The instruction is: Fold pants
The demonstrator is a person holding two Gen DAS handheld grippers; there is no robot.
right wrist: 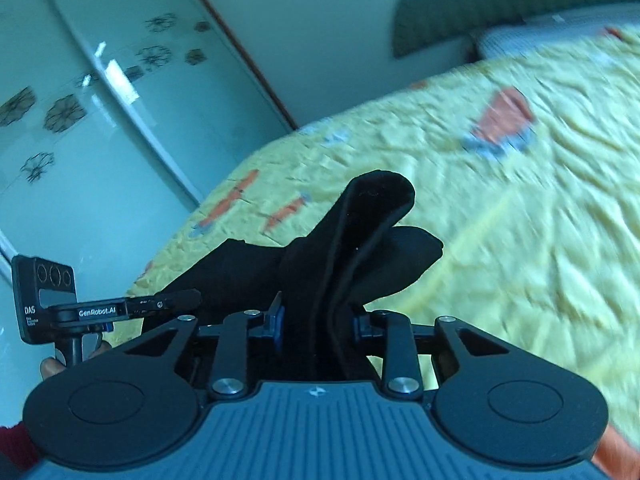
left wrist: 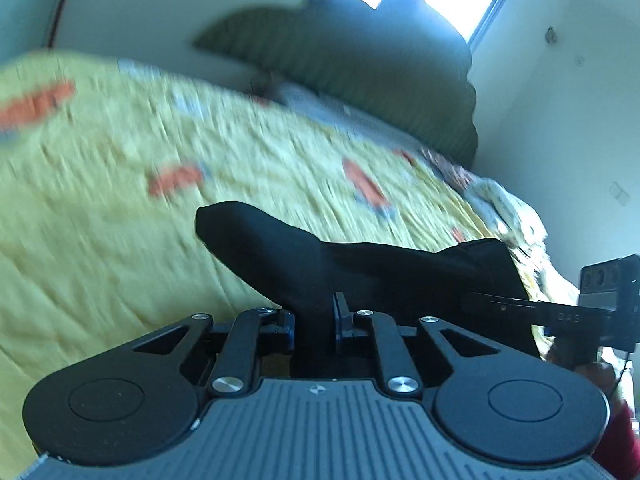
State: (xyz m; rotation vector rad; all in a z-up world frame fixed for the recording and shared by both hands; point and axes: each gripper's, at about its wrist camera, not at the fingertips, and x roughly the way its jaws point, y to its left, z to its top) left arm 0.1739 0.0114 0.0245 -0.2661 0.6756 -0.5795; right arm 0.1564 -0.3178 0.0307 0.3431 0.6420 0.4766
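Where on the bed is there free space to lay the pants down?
The yellow quilt lies bare ahead of the black pants held by both the left hand-held gripper and the right hand-held gripper. It is crowded by the dark green bedding pile near the window.

Each matte black gripper, left gripper point(left wrist: 316, 322) and right gripper point(right wrist: 318, 322), has a ribbed grey body, two round black discs, silver screws on black linkage arms, blue-edged jaws and a side-mounted "DAS" module, beside red sleeves.
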